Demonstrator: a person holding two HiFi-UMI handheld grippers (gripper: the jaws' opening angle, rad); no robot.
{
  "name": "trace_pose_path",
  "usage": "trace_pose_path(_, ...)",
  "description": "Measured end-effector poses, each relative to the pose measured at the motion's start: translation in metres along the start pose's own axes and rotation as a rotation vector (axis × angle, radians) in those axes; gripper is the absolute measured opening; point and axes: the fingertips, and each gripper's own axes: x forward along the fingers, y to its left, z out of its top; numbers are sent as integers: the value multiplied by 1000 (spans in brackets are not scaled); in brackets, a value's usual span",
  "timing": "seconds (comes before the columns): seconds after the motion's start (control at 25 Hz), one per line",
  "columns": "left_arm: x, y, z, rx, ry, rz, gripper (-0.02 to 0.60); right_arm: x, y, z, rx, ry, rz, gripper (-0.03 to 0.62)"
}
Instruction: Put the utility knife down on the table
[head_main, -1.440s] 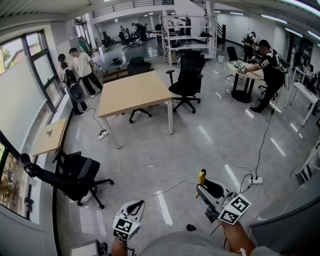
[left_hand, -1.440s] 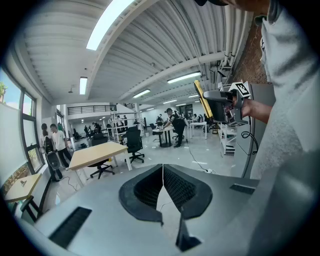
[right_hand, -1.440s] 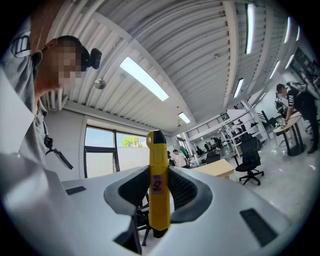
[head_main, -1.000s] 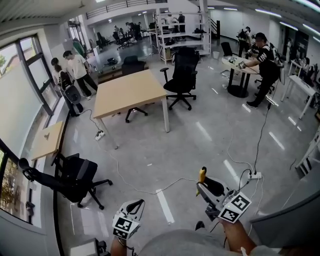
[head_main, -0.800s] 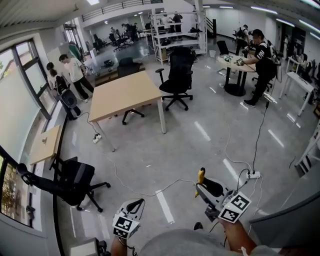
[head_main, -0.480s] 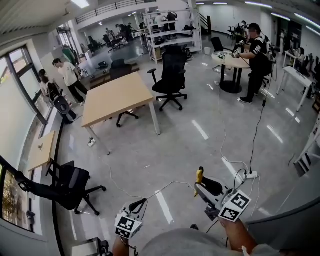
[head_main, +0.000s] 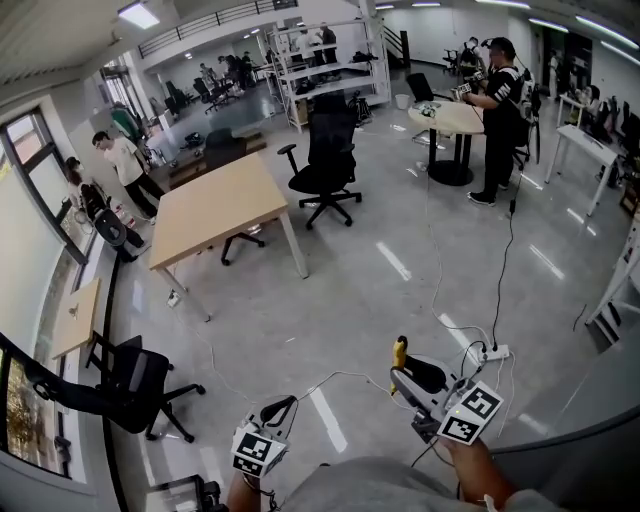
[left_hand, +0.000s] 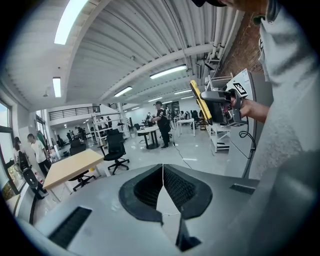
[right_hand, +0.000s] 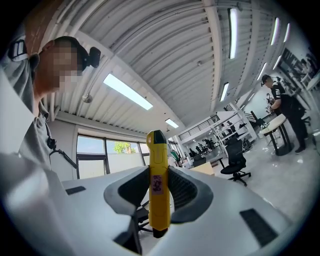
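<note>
My right gripper is shut on a yellow utility knife, which stands upright between the jaws with its black tip up. In the left gripper view the same knife shows at the upper right, held in the other hand. My left gripper sits low at the bottom of the head view, its jaws closed together with nothing between them. The light wooden table stands far off across the floor, at the upper left of the head view.
A black office chair stands beside the table, another at the left by a small side table. Cables and a power strip lie on the glossy floor. A person stands at a round table; others stand at the left.
The view has advanced across the floor and turned; the wooden table has shifted left and slightly down in the head view. Both grippers hold the same pose, knife still gripped.
</note>
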Motion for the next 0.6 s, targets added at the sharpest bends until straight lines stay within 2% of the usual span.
trace_pose_path(0.32,45,19,-9,0,25,-67,6,3,-39,-10,20,4,-80,118)
trace_pose_path(0.6,98,68,14,27,-33,-149,6,44,-75,6,-16,-2,-167,118)
